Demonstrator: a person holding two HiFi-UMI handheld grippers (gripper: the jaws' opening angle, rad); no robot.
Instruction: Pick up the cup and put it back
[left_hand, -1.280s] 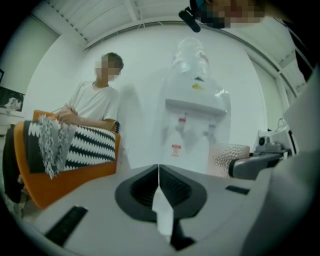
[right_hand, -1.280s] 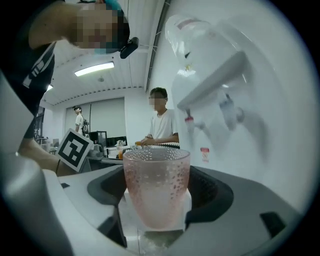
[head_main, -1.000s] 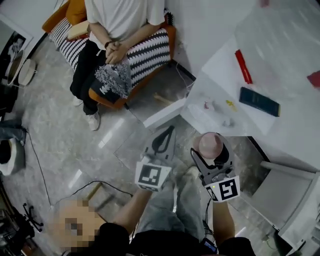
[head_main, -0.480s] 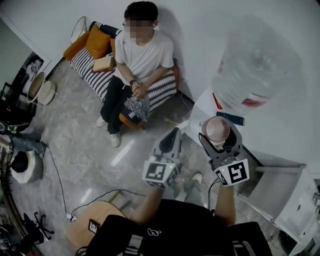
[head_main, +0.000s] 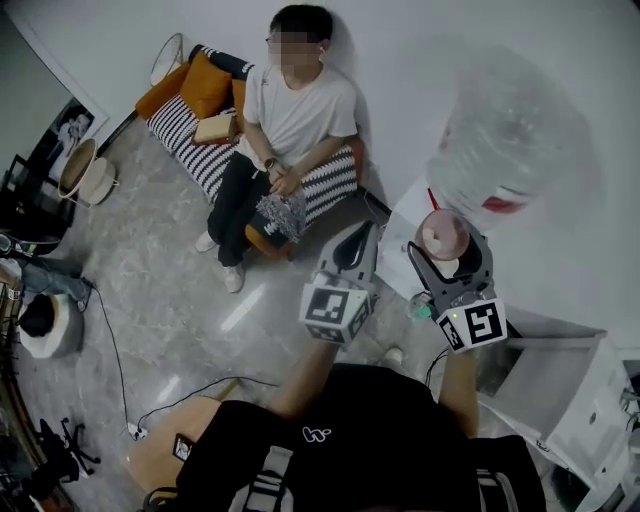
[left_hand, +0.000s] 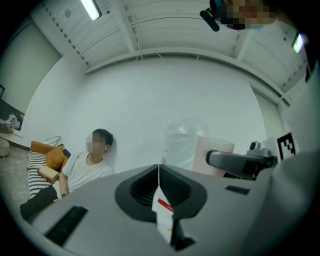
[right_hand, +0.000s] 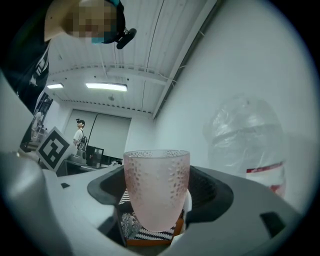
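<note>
A frosted pink cup (right_hand: 156, 187) with a dimpled surface stands upright between the jaws of my right gripper (right_hand: 157, 200), which is shut on it. In the head view the cup (head_main: 442, 235) is held up in the air at the right, just under a large clear water bottle (head_main: 505, 135). My left gripper (head_main: 352, 252) hangs beside it to the left, jaws shut with nothing between them. From the left gripper view the cup (left_hand: 212, 156) shows to the right of the shut jaw tips (left_hand: 159, 170), in front of the bottle (left_hand: 186, 145).
A person (head_main: 285, 120) sits on a striped sofa (head_main: 200, 150) by the back wall. A white table (head_main: 415, 225) stands below the cup. White furniture (head_main: 575, 400) sits at the lower right. Cables and a board (head_main: 165, 445) lie on the tiled floor.
The view has tilted up from the floor and table toward the wall. Both grippers have risen, and the cup now sits close under the water bottle.
</note>
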